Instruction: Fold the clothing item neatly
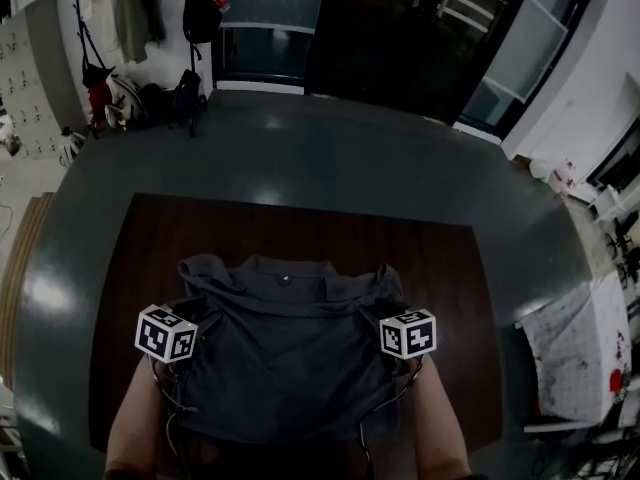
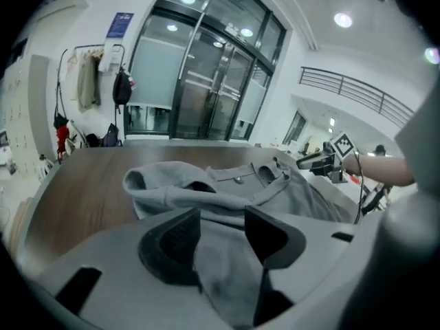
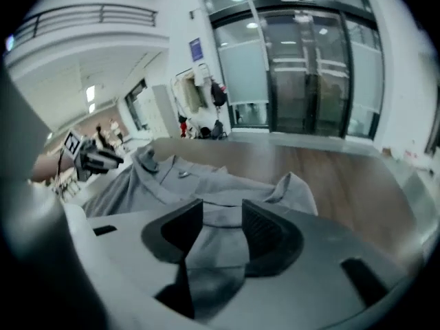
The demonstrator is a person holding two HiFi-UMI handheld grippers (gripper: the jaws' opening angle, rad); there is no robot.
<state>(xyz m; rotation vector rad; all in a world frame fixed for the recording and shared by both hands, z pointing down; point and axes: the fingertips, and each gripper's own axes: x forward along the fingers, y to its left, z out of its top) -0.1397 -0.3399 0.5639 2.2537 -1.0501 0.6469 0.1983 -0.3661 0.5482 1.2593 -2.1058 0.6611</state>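
We look steeply down on a dark brown wooden surface standing on a smooth grey floor. Beyond it, tall glass doors in dark frames fill the far wall. At the far left a coat rack carries jackets and bags, with more bags on the floor beneath it.

A grey shirt lies on the surface, front up. Its collar points away from us and shows a small button. The shoulders are bunched into soft folds on both sides, and the lower hem reaches the near edge.

Our two forearms come in from the bottom, one at each side of the shirt.

The left hand-held gripper hovers at the shirt's left shoulder. Its jaws stand apart, and grey fabric shows in the gap between them without being pinched.

The right hand-held gripper sits at the right shoulder in the same way, jaws parted, with loose cloth lying between the pads. Neither one grips anything.
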